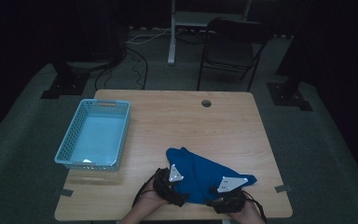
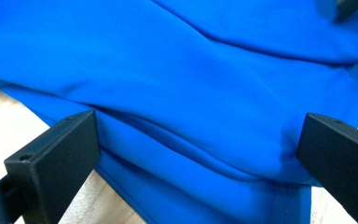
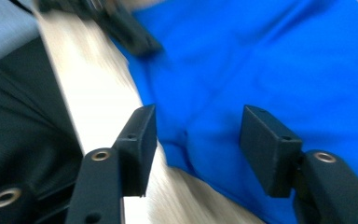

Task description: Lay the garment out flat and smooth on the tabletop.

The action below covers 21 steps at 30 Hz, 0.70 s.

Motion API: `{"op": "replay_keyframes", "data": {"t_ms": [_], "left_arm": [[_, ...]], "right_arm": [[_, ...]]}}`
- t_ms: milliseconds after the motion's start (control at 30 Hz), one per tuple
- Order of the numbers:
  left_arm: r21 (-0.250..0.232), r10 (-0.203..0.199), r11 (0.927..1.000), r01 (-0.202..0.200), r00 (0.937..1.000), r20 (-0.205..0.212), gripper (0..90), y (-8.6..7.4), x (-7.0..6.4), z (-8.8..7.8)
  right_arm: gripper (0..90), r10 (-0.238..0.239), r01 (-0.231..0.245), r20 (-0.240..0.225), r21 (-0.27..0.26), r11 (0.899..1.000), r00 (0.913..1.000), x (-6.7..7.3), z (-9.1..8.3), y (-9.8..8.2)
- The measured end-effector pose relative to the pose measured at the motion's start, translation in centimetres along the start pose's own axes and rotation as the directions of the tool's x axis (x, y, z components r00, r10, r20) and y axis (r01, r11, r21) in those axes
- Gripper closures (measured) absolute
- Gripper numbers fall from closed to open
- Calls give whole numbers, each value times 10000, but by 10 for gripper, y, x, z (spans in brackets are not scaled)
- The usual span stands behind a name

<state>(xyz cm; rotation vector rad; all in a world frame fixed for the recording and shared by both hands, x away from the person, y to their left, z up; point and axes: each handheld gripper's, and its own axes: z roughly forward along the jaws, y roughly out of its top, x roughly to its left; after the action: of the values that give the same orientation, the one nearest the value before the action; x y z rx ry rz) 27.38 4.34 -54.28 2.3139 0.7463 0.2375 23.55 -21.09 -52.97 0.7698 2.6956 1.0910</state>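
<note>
A blue cloth [image 1: 207, 168] lies crumpled on the wooden table [image 1: 186, 121] near its front edge. My left gripper [image 1: 180, 181] rests at the cloth's left side, and its jaws stand wide open over folds of the cloth [image 2: 191, 88]. In its own view the left gripper [image 2: 198, 137] has fabric spanning the gap, with neither pad pressing on it. My right gripper [image 1: 214, 191] is at the cloth's near right corner. In its own view the right gripper [image 3: 198, 135] has its jaws partly apart, straddling the cloth's edge [image 3: 261, 65] without pinching it.
A light blue plastic basket [image 1: 122, 133] stands on the table's left half. A round cable hole [image 1: 206, 103] sits near the far edge. Beyond the table stands a dark folding chair [image 1: 233, 44]. The left gripper [image 3: 121, 25] appears blurred ahead of the right one.
</note>
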Motion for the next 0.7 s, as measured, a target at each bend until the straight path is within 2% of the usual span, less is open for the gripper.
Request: {"op": "replay_keyframes", "data": {"t_ms": [33,67,133,200,300,333,367,400,567,633,700], "left_arm": [[41,19,10000,-19,10000,-10,0,0,0,0],[108,62,9999,-61,10000,-43,0,1,-1,0],[178,99,9998,-99,9999,-49,0,2,-1,1],[149,153,9998,-152,9999,-42,0,1,0,1],[83,175,9998,-174,9998,-38,0,0,0,1],[13,196,9998,-196,9998,-39,0,-1,0,1],[-31,185,9998,-185,9998,-49,0,-1,0,1],[-73,188,9998,-188,9998,-51,0,-2,0,1],[-147,180,9997,-181,9998,-48,0,-3,-1,1],[-168,191,9997,-192,9998,-59,0,-3,0,1],[-163,211,9996,-212,9998,-53,0,-3,0,1]], "right_arm": [[572,-131,127,197,227,9997,9997,0,2,-1],[636,-225,217,383,215,9995,9990,1,2,-1],[777,-219,207,452,284,9994,9987,-1,-1,1],[855,-136,140,585,-69,9999,9982,-4,-9,5],[865,-87,114,739,-355,9993,9972,-9,-18,10],[866,-79,129,926,-538,9985,9957,-11,-23,12],[868,-7,113,1284,-821,9966,9917,-18,-33,19],[868,51,92,1449,-978,9952,9894,-22,-38,23],[869,652,-296,1997,-1763,9839,9777,-54,-59,44],[869,1073,-612,2209,-2061,9766,9694,-72,-65,54],[869,1528,-995,2548,-2103,9726,9549,-90,-68,62]]}}
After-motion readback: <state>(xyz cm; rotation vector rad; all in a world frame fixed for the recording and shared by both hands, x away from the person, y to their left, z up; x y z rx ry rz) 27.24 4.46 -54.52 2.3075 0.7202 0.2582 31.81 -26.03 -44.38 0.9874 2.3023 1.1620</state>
